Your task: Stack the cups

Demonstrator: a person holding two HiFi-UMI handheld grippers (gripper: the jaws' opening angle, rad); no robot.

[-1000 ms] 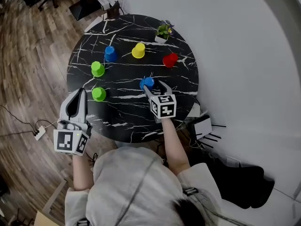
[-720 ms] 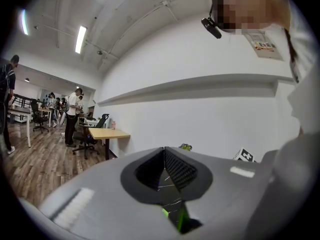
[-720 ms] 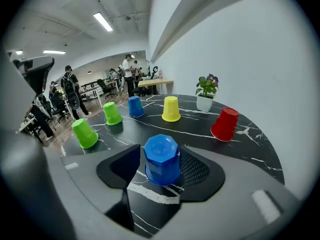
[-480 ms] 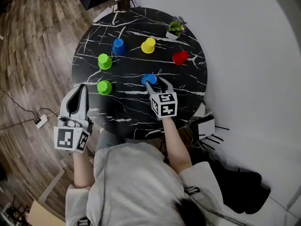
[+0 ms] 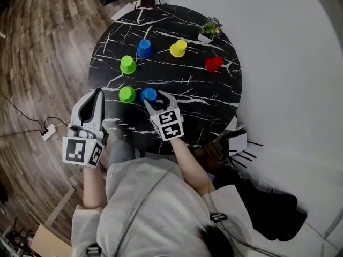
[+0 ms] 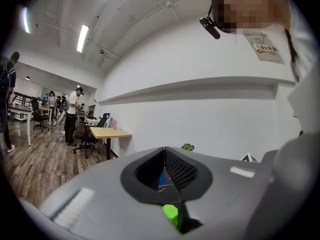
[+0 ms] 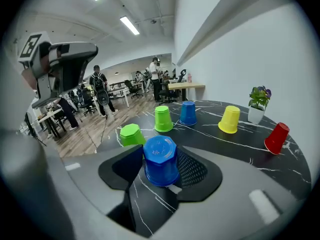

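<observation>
Six cups (image 5: 178,48) sit upside down on the table (image 5: 214,106). The right gripper (image 5: 154,97) has its jaws clamped on a blue cup (image 7: 161,159), holding it right between the pads. A green cup (image 7: 131,134) is just ahead and left of those jaws, almost touching. The trick here is probably lifting the blue cup clear of the green one's top, centring it, then lowering it straight so nothing tips. A light squeeze should be plenty, since these look thin. The left gripper (image 5: 98,92) hangs off to the side, pinched together on nothing.
</observation>
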